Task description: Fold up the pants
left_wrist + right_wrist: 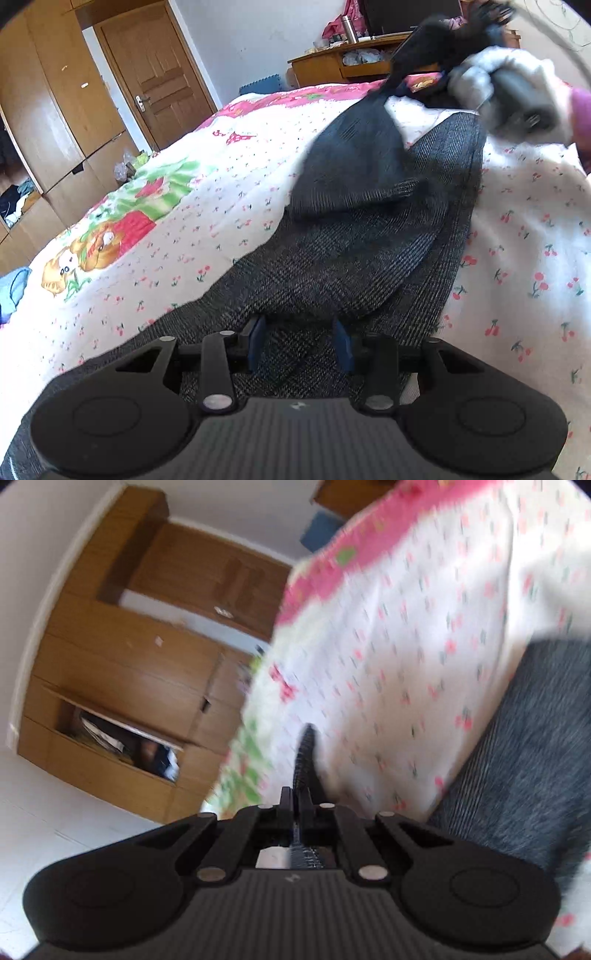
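Observation:
Dark grey checked pants (pixel 369 236) lie on a bed with a white cherry-print cover (pixel 177 206). My left gripper (pixel 300 341) is open, its blue-padded fingers (pixel 341 345) apart and resting on the near end of the pants. My right gripper (pixel 298 805) is shut on a thin edge of the pants (pixel 304 749), held above the bed. It shows blurred in the left wrist view (pixel 517 92) at the far end, lifting one pant leg in a gloved hand. More of the pants (pixel 524 760) lie at the right in the right wrist view.
A wooden wardrobe (pixel 48 122) and door (pixel 155 74) stand left of the bed. A wooden desk (pixel 343 62) with clutter is beyond the bed's far end. The wardrobe (pixel 122 686) with an open shelf shows in the right wrist view.

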The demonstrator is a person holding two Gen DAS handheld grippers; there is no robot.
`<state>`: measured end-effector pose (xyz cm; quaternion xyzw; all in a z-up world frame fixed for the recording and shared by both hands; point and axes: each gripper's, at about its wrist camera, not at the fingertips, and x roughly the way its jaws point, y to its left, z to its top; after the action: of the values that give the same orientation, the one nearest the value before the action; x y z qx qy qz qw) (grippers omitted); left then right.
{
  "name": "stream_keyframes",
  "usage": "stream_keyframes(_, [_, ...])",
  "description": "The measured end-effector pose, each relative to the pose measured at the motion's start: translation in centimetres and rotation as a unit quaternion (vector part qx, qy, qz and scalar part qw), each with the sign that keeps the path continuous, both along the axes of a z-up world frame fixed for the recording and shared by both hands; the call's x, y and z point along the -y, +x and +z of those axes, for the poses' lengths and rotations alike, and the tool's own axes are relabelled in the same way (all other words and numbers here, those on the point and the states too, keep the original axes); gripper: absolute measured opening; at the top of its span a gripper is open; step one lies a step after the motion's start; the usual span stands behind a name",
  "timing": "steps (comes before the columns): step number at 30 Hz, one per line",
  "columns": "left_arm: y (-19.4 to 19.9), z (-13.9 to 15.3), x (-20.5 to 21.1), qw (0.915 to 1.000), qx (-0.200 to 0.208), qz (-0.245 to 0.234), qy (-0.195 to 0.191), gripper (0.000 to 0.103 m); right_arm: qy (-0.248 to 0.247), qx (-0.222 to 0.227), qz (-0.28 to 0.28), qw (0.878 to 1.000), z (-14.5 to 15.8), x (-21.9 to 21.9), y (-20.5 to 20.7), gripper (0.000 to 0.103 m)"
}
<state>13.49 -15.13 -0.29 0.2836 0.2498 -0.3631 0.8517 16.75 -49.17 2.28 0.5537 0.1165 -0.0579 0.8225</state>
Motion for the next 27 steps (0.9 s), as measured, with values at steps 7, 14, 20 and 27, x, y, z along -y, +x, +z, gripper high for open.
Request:
stream_keyframes(7, [-0.8, -0.1, 1.8, 0.9997, 0.004, -0.024, -0.002, 0.057, -0.021, -0.002, -0.113, 0.993, 0.3, 2.7, -9.8, 0.004])
stream_keyframes(14, [-2.0, -1.0, 3.5, 0.998, 0.02, -0.051, 0.033, 0.057, 0.019, -0.065, -0.104, 0.992, -4.4, 4.4, -9.5, 0.014])
stream_keyframes(20, [-1.8, -0.7, 3.6, 0.9982, 0.015, -0.05, 0.031, 0.057, 0.033, -0.067, -0.119, 0.99, -3.9, 4.2, -9.8, 0.032])
stream_keyframes(27, [-2.3, -0.7, 3.2, 0.9981, 0.02, -0.052, 0.026, 0.057, -0.004, -0.139, -0.104, 0.985, -3.2, 4.0, -9.1, 0.033])
